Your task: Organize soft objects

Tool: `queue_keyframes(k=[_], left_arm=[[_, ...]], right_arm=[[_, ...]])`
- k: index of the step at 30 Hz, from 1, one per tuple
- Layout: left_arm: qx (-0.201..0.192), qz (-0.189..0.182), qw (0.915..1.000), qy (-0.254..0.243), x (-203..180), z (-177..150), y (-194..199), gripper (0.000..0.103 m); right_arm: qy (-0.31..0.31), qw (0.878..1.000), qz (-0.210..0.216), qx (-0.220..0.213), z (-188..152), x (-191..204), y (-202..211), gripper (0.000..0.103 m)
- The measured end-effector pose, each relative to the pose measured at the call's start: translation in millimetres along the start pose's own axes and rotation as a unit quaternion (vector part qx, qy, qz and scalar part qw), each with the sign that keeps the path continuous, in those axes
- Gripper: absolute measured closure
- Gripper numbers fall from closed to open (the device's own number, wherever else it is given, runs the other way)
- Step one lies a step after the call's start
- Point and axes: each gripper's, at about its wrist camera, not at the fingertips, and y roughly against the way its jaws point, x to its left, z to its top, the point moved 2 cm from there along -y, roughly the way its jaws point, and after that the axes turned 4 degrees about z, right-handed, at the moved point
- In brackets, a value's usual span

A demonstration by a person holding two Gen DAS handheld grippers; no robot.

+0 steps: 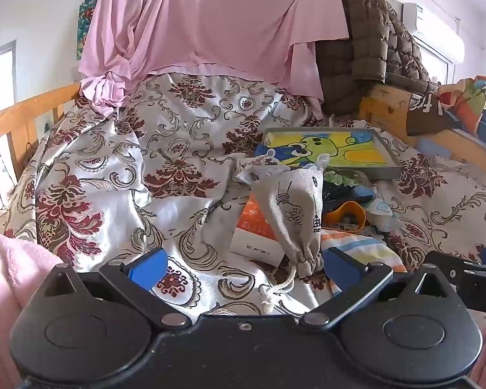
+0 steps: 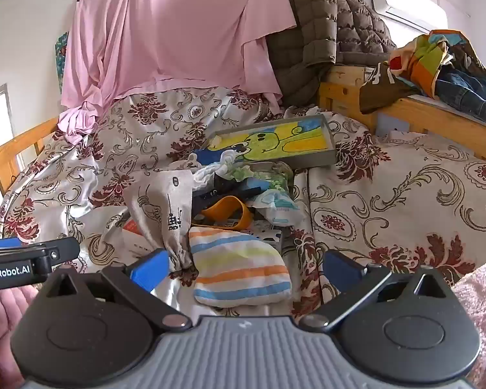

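Observation:
A grey drawstring pouch (image 1: 291, 207) with a black drawing lies on the flowered bedspread (image 1: 152, 149), its tied neck toward me. My left gripper (image 1: 243, 267) is open just in front of it, the neck near the right finger. In the right wrist view the pouch (image 2: 163, 210) lies at the left, beside a striped soft pouch (image 2: 239, 267). My right gripper (image 2: 246, 269) is open, with the striped pouch between its fingers, not gripped. The striped pouch also shows in the left wrist view (image 1: 356, 246).
A clutter pile holds an orange-and-white box (image 1: 256, 230), an orange band (image 2: 225, 212), crumpled wipes (image 2: 275, 206) and a framed cartoon picture (image 2: 275, 142). A pink sheet (image 2: 165, 32) and brown quilted jacket (image 2: 320, 22) hang behind. Wooden bed rails (image 2: 437, 113) stand at the sides. A pink blanket (image 1: 6, 275) lies near.

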Motion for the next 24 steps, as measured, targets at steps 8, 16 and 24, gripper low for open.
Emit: queue_keyframes(k=[8, 16, 24], left_arm=[[-0.003, 0.004, 1.0, 0.0, 1.9, 0.3, -0.1, 0.001], [-0.003, 0.005, 1.0, -0.003, 0.8, 0.0, 0.0, 0.001], [-0.004, 0.003, 1.0, -0.002, 0.4, 0.2, 0.7, 0.001]], right_arm=[[-0.002, 1.0, 0.001, 0.0, -0.2, -0.1, 0.2, 0.0], [-0.001, 1.0, 0.001, 0.001, -0.5, 1.2, 0.1, 0.0], [-0.001, 1.0, 0.0, 0.001, 0.1, 2.6, 1.7, 0.0]])
